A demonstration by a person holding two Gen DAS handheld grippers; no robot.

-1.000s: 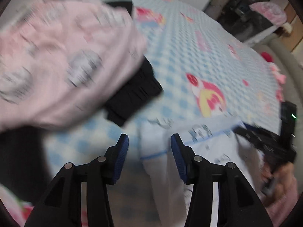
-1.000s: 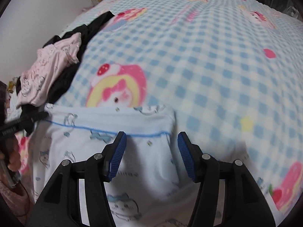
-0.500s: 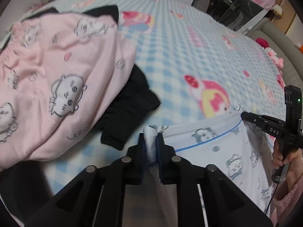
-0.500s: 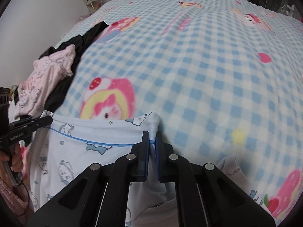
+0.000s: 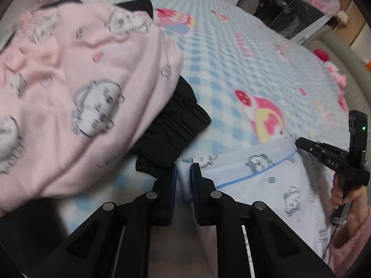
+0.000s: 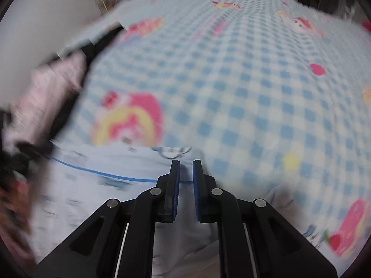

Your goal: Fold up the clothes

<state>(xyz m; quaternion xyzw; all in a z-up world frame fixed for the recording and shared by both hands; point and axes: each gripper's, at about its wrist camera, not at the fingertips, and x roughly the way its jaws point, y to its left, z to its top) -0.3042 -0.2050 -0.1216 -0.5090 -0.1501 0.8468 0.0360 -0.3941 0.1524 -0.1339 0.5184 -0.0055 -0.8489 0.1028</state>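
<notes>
At the bottom of the left wrist view, the left gripper (image 5: pixel 183 173) is clamped on a corner of the pale blue printed garment (image 5: pixel 266 185), a fold of cloth bunched between its blue pads. In the right wrist view, low centre, the right gripper (image 6: pixel 186 173) is pinched shut on the garment's other top corner, right at the blue piping line (image 6: pixel 104 173). The garment lies spread between the two along the near edge of the bed, on the blue-checked blanket (image 6: pixel 231 92).

Just beyond the left gripper, a black garment (image 5: pixel 174 129) lies almost touching the held corner, with a pink printed garment (image 5: pixel 81 92) heaped over it and filling the left of the frame. Further off at the right edge, a hand (image 5: pixel 345 197) holds the other tool's handle.

The risk, I think, sits on the left: that pinch looks shallow, so a quick lift could let the corner slip out — and the black garment is close enough to be dragged along. Pulling the corners unevenly would likely skew the fold.
</notes>
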